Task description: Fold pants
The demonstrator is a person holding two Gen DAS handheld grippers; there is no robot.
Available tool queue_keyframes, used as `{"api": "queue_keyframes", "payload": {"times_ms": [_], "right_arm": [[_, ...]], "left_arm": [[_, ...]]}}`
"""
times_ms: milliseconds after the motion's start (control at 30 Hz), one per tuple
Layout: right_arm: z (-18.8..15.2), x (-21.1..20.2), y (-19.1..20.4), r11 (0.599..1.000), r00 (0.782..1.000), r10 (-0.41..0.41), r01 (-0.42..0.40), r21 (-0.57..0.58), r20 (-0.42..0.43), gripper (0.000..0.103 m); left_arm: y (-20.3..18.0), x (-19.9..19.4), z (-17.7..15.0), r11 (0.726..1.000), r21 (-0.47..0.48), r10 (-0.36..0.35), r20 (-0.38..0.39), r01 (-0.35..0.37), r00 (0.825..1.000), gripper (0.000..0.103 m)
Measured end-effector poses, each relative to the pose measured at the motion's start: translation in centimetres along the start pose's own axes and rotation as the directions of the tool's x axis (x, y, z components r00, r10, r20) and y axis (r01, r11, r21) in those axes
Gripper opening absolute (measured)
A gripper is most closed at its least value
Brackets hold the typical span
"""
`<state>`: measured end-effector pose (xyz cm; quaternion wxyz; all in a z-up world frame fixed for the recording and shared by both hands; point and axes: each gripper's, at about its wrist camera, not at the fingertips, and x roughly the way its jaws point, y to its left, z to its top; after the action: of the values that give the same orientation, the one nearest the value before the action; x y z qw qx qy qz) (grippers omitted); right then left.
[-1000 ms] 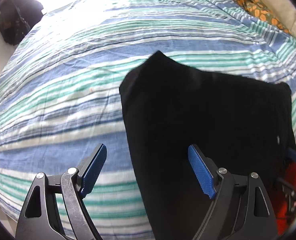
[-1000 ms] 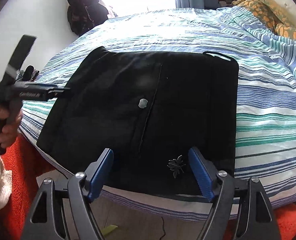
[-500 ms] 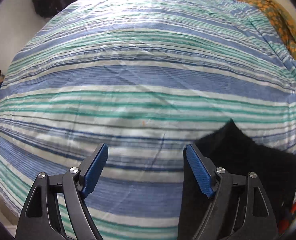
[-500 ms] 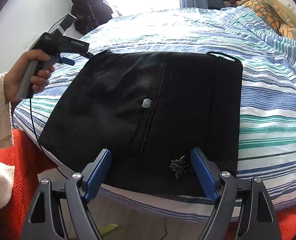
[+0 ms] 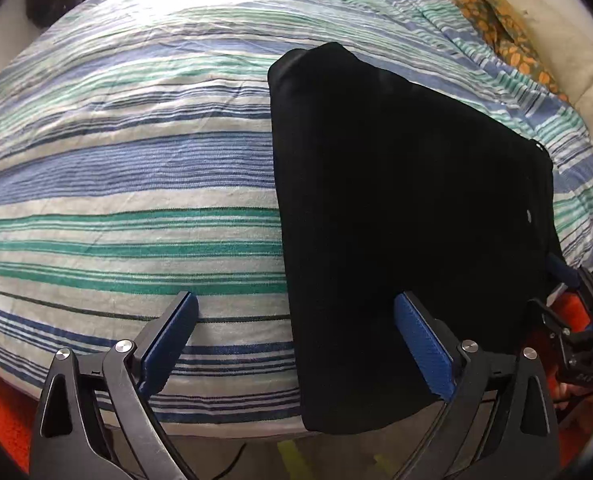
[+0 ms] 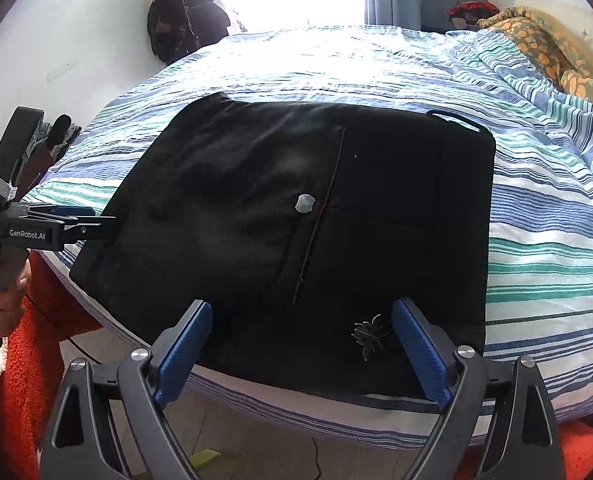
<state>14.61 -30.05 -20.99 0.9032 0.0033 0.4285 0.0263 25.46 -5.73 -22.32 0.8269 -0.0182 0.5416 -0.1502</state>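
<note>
Black pants (image 6: 288, 216) lie folded into a flat rectangle at the near edge of the striped bed (image 6: 536, 208); a grey button (image 6: 305, 203) and a small leaf emblem (image 6: 370, 336) show on top. My right gripper (image 6: 302, 346) is open and empty, hovering at the pants' near edge. My left gripper (image 5: 296, 340) is open and empty, over the left edge of the pants (image 5: 408, 220) and the bedsheet (image 5: 116, 200). The left gripper also shows in the right wrist view (image 6: 76, 224) at the pants' left edge. The right gripper shows at the left wrist view's right edge (image 5: 576, 320).
An orange patterned blanket (image 6: 548, 52) lies at the bed's far right. Dark clothes (image 6: 184, 20) hang on the wall at the back left. An orange-red rug (image 6: 28, 360) and bare floor (image 6: 256, 440) lie below the bed edge.
My left gripper swung away over the bare sheet, then back to the left edge of the pants. The right gripper barely moved. The pants stay flat.
</note>
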Motion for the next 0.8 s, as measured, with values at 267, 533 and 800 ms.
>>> {"api": "queue_keyframes", "payload": {"times_ms": [267, 533, 800], "right_arm": [[-0.2, -0.1, 0.1, 1.000, 1.000, -0.007, 0.007, -0.010, 0.007, 0.091], [-0.1, 0.1, 0.4, 1.000, 1.000, -0.018, 0.018, -0.020, 0.009, 0.092], [-0.2, 0.0, 0.4, 0.999, 1.000, -0.016, 0.016, -0.030, 0.011, 0.093]], "left_arm": [[-1.1, 0.0, -0.9, 0.999, 0.038, 0.009, 0.001, -0.009, 1.000, 0.102], [-1.2, 0.0, -1.8, 0.999, 0.051, 0.012, -0.005, -0.012, 1.000, 0.103], [-1.6, 0.0, -2.1, 0.998, 0.055, 0.038, -0.006, -0.037, 0.999, 0.103]]}}
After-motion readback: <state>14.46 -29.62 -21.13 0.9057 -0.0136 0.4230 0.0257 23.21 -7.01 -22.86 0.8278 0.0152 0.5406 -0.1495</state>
